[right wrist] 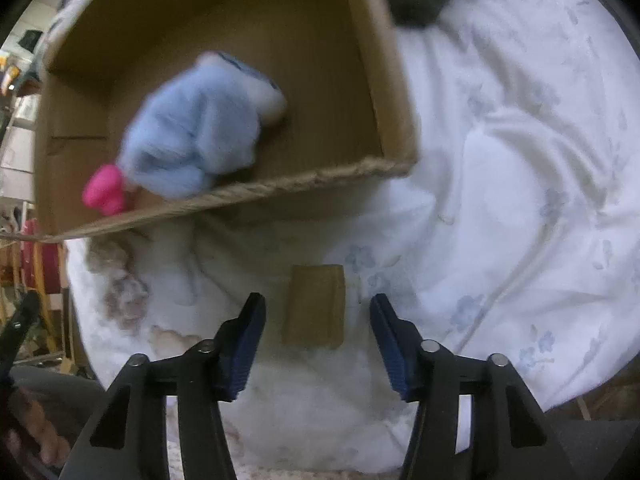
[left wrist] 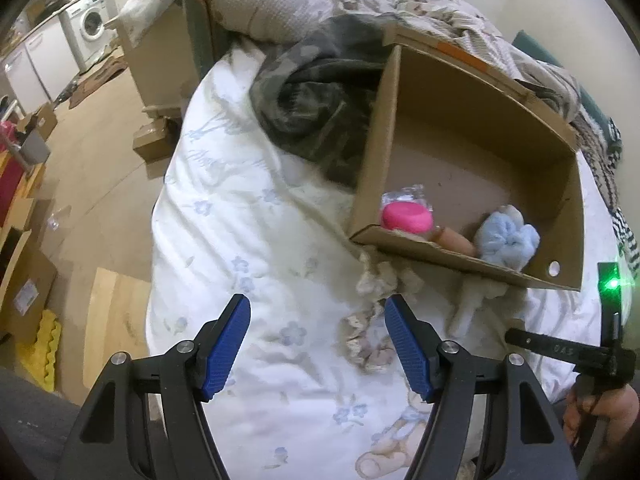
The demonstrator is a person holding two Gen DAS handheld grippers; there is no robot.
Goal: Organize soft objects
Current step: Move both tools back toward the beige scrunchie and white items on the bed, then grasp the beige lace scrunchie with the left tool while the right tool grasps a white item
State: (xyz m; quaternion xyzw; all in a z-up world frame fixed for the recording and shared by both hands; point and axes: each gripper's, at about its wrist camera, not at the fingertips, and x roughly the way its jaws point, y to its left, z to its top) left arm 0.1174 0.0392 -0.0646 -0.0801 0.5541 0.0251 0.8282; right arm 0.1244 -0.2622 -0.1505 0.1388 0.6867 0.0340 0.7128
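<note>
Left gripper [left wrist: 318,346]: hanging with jaws apart, holding nothing.
Right gripper [right wrist: 318,346]: jaws apart around small tan cardboard piece [right wrist: 316,306], not pinching.
Brown cardboard box [left wrist: 472,92]: holding fluffy blue cloth [left wrist: 508,240] and pink round sponge [left wrist: 406,218].

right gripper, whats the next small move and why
Probably lower the right gripper a little further and close on the small tan block. The block lies on the white floral duvet just ahead of the open jaws, lined up with the gap, outside the cardboard box where the blue plush and pink toy already sit.
</note>
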